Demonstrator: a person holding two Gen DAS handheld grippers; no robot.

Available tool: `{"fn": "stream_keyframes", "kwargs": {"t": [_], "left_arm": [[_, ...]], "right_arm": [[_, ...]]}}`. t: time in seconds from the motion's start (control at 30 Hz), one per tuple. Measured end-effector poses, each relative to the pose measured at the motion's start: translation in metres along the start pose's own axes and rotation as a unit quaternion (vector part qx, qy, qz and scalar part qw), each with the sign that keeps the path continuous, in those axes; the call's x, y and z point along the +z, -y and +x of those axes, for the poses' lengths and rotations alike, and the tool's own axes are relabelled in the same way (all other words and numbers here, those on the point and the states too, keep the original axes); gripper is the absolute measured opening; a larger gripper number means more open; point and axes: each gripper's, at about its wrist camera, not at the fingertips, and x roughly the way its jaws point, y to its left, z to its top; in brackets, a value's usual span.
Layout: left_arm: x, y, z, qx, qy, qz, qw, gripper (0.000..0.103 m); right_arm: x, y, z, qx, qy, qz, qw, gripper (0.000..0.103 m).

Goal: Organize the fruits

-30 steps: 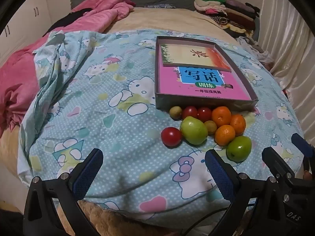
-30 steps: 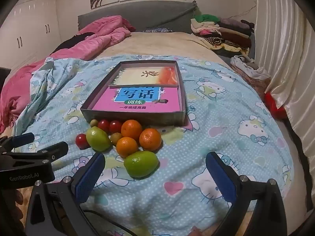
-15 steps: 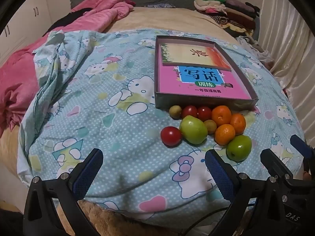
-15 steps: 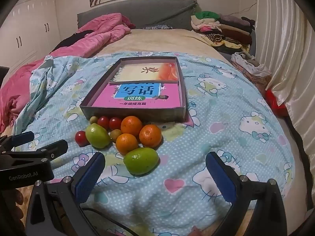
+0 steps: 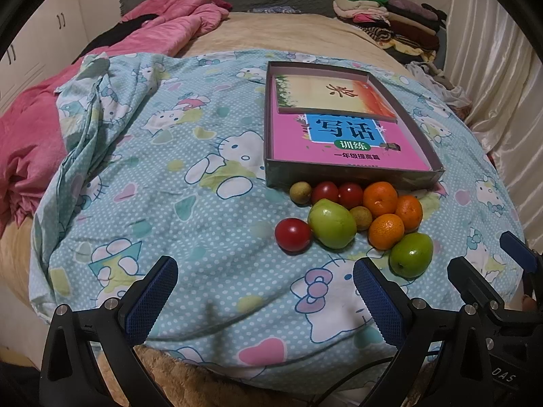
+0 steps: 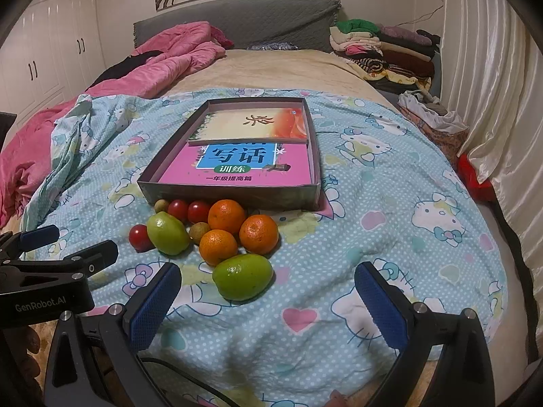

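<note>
Far left: pink quilt bunched on the bed, cartoon-cat sheet spread over the near half.

Left tongs wide open, nothing held, hovering low over the sheet at the near edge, short of the fruit.

Fruit cluster on the sheet, packed against the near wall of the box. Left to right in the left wrist view: lone red tomato nearest left, touching or just beside left green fruit, long axis tilted far-left to near-right, narrow end pointing far-left. Behind it small yellowish fruit, then two tomatoes side by side at the box wall. Second small yellowish fruit mid-cluster. Three oranges in a tight triangle on the right side. Right green fruit nearest, long axis roughly left-right in the right wrist view, touching the near orange.

Box open-topped, long axis near-far, two books flat inside, pink one near, beige one overlapping at the far end.

Right tongs wide open, empty, right green fruit just beyond the gap, toward the left pad.

Far right: folded clothes, cream curtain.
</note>
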Motion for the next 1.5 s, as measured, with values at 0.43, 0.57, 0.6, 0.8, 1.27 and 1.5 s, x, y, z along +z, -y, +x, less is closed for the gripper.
{"fn": "stream_keyframes", "kwargs": {"t": [0.43, 0.57, 0.6, 0.8, 1.27, 1.5], "left_arm": [[0.000, 0.003, 0.002, -0.004, -0.002, 0.005, 1.0000, 0.103], [0.000, 0.003, 0.003, -0.005, -0.003, 0.004, 1.0000, 0.103], [0.000, 0.003, 0.003, -0.005, -0.003, 0.003, 1.0000, 0.103], [0.000, 0.002, 0.005, -0.007, -0.005, 0.002, 1.0000, 0.103], [0.002, -0.008, 0.017, -0.018, -0.019, -0.005, 0.9996, 0.103], [0.004, -0.012, 0.029, -0.039, -0.034, -0.001, 0.9987, 0.103]], "right_arm": [[0.000, 0.000, 0.002, -0.001, -0.011, -0.001, 1.000, 0.103], [0.000, 0.000, 0.003, -0.001, -0.011, 0.001, 1.000, 0.103], [0.000, 0.000, 0.003, -0.001, -0.012, 0.000, 1.000, 0.103], [0.000, 0.001, 0.005, 0.001, -0.015, 0.002, 1.000, 0.103], [0.000, 0.007, 0.017, 0.009, -0.036, 0.014, 0.999, 0.103], [0.000, 0.008, 0.035, 0.017, -0.063, 0.009, 0.998, 0.103]]}}
